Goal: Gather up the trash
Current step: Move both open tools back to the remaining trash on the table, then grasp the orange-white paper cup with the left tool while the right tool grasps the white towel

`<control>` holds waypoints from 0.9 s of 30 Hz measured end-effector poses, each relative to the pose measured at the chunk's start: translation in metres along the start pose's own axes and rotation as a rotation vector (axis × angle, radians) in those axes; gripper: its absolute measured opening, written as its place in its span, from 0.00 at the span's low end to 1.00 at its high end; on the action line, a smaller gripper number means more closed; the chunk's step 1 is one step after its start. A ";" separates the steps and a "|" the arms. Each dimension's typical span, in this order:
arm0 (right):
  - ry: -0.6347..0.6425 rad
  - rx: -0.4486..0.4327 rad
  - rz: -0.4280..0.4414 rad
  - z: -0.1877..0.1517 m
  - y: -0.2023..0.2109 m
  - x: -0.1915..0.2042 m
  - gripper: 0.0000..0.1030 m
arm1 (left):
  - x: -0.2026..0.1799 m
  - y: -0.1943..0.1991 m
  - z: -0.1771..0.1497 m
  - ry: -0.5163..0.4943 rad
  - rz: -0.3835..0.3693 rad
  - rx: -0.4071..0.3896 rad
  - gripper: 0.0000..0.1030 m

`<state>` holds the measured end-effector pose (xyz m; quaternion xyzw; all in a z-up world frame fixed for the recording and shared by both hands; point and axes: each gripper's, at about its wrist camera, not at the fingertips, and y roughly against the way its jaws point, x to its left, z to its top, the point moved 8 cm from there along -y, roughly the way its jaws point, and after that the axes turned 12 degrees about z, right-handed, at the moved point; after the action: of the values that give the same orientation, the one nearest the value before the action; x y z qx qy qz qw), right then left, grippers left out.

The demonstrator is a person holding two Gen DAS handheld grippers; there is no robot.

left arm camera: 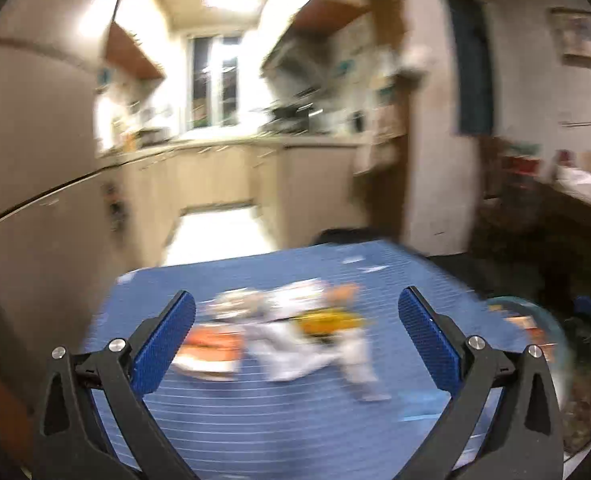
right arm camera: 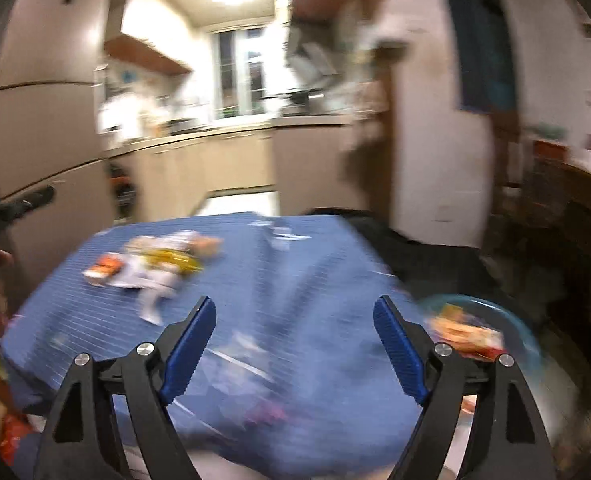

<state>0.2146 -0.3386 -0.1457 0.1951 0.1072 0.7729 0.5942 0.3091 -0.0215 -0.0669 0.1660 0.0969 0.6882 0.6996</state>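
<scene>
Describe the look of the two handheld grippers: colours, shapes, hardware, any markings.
Both look alike. The left gripper and right gripper have black, angular plastic linkage arms with triangular cut-outs, joined by round silver pivot bolts. Each finger carries a flat blue pad with a fine ribbed texture. No cables, markings or sleeves are visible.

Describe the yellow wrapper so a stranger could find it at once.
Start at the blue striped tablecloth. A trash pile lies mid-table; the yellow wrapper sits on its right side. It is the only bright yellow piece, between white paper and an orange packet.
</scene>
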 end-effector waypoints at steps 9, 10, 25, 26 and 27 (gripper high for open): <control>0.039 0.167 0.157 0.016 -0.147 0.110 0.79 | 0.097 -0.125 -0.053 0.062 0.025 0.327 0.95; 0.040 0.196 0.161 0.010 -0.161 0.114 0.79 | 0.092 -0.129 -0.058 0.050 0.008 0.340 0.95; -0.032 0.353 0.153 -0.030 -0.257 0.097 0.79 | 0.045 -0.198 -0.111 -0.123 -0.013 0.486 0.95; -0.040 0.357 0.155 -0.032 -0.261 0.097 0.79 | 0.043 -0.200 -0.114 -0.124 -0.023 0.492 0.95; -0.048 0.359 0.160 -0.034 -0.264 0.097 0.79 | 0.041 -0.201 -0.115 -0.122 -0.031 0.493 0.95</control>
<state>0.4100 -0.1717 -0.2645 0.3244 0.2133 0.7811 0.4890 0.4555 0.0315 -0.2424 0.3715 0.2217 0.6218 0.6529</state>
